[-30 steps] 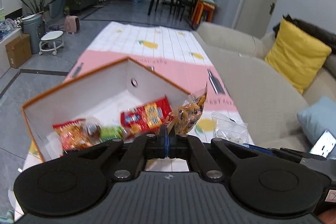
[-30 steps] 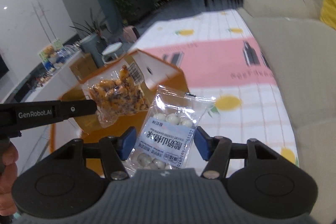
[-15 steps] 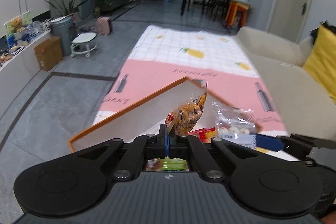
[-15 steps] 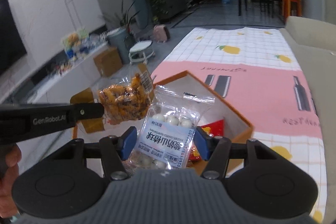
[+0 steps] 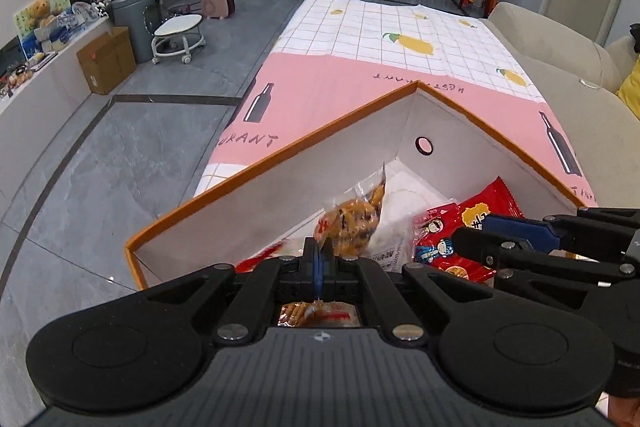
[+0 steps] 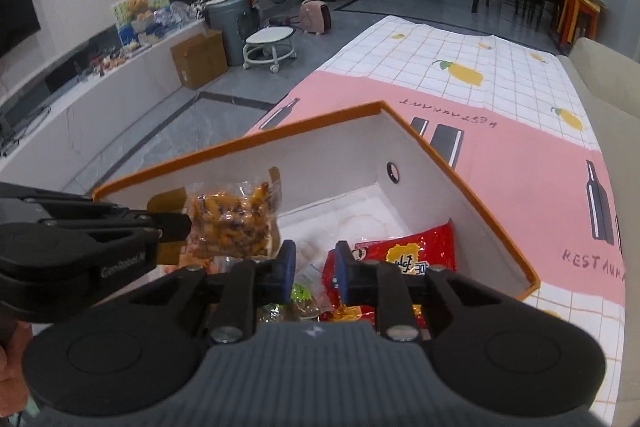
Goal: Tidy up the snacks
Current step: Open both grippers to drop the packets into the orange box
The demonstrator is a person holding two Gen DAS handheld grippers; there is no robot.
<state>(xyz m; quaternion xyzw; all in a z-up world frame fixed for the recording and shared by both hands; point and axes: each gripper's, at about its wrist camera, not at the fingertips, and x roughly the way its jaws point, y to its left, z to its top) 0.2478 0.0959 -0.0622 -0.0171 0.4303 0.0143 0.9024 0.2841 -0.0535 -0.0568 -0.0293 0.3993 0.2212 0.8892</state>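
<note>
So my left gripper point(image 5: 319, 259) is pinched tight on the corner of the bag of orange crunchy snacks point(image 6: 234, 223), and the bag hangs right over the orange-rimmed box point(image 5: 280, 167), above its near-left part, long side sticking out forward from the fingers. My right gripper point(image 6: 315, 267) sits just beside it over the box, jaws a bit apart and holding nothing. Red packets point(image 6: 416, 251) already lie inside below. I'd guess letting go drops it straight in.
</note>
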